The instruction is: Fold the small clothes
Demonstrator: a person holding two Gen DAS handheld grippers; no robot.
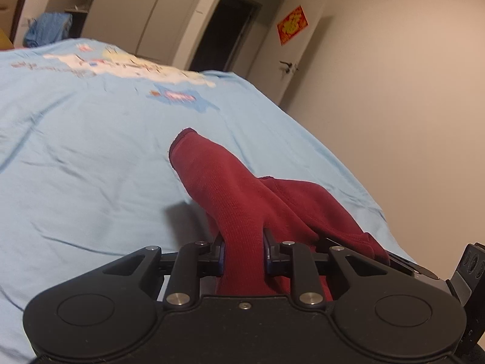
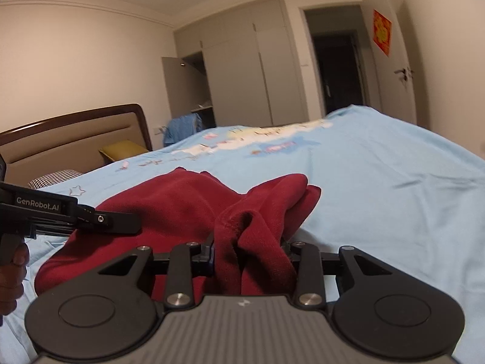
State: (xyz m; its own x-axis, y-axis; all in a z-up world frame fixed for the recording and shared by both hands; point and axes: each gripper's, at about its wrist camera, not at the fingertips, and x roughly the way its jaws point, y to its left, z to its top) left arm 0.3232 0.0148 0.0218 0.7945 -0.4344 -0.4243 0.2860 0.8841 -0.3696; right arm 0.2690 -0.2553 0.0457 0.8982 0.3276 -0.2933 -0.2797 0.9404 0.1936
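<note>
A dark red knit garment [image 1: 242, 200] lies bunched on a light blue bedsheet [image 1: 91, 157]. My left gripper [image 1: 244, 251] is shut on a sleeve-like tube of it, whose cuff end sticks out forward over the sheet. In the right wrist view the same red garment [image 2: 182, 200] spreads left and ahead, and my right gripper [image 2: 248, 251] is shut on a thick folded bunch of its edge. The left gripper [image 2: 121, 223] enters from the left there, held by a hand [image 2: 13, 267].
The bed's right edge [image 1: 348, 163] drops off beside a bare wall. A headboard [image 2: 75, 133], a yellow pillow [image 2: 122, 150] and a checked pillow [image 2: 54, 177] sit at the far left. Wardrobes [image 2: 242, 75], a blue cloth [image 2: 182, 129] and an open doorway [image 2: 336, 69] stand beyond the bed.
</note>
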